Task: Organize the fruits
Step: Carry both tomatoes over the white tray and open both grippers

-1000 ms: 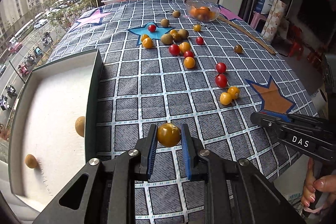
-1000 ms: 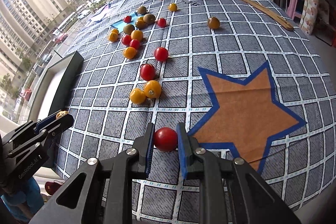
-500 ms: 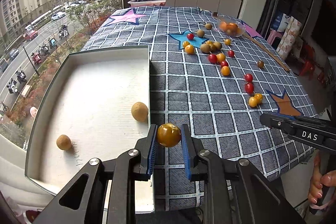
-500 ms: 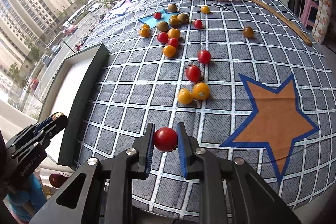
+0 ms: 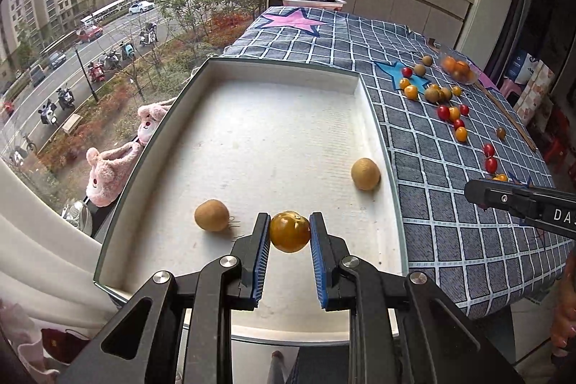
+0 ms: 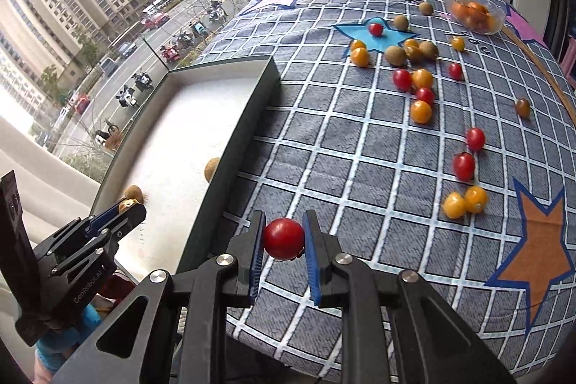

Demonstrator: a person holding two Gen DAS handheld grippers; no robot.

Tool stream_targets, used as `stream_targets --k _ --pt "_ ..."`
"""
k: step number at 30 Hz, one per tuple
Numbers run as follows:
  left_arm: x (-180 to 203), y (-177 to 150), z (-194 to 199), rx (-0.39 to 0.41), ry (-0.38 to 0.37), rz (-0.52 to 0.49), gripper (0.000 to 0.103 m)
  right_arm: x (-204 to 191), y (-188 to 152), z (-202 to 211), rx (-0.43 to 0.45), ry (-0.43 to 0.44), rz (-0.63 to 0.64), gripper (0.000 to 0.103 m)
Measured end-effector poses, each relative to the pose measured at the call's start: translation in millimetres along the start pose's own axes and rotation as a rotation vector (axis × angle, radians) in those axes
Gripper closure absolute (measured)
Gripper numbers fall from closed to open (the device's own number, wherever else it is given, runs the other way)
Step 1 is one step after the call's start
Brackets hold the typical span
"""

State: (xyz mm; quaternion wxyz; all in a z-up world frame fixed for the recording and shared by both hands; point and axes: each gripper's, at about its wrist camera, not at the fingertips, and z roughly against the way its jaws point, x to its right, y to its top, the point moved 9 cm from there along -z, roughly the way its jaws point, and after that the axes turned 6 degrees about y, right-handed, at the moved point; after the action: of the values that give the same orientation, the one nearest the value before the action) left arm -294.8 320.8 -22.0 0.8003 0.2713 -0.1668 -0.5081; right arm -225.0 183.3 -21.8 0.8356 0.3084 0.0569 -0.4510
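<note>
Pinching an amber tomato (image 5: 289,232) between both blue pads, the left gripper (image 5: 289,234) sits low center in its view, pointed over the white tray (image 5: 288,139) where 2 brown fruits lie. The right gripper (image 6: 283,238) clamps a red tomato (image 6: 283,238) at bottom center of its view, above the checkered cloth (image 6: 360,168) just right of the tray wall.

pink slippers (image 5: 115,164); wooden stick (image 5: 511,117)

tray (image 6: 248,117) wall hides half a brown fruit (image 6: 211,168) | right tool (image 5: 518,204) cut off at edge
</note>
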Motion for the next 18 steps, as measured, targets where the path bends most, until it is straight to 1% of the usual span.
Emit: stream_targets --k 10,14,18 --pt "-50 -7 -10 -0.014 0.054 0.071 0.08 -64 13 -41 -0.061 0.067 0.087 0.08" --pt "-63 -11 -15 -0.026 0.069 0.088 0.08 -79 15 -58 -0.091 0.078 0.118 0.08" --pt "-66 -15 -24 -0.048 0.082 0.089 0.08 -87 13 -74 -0.119 0.081 0.13 0.08"
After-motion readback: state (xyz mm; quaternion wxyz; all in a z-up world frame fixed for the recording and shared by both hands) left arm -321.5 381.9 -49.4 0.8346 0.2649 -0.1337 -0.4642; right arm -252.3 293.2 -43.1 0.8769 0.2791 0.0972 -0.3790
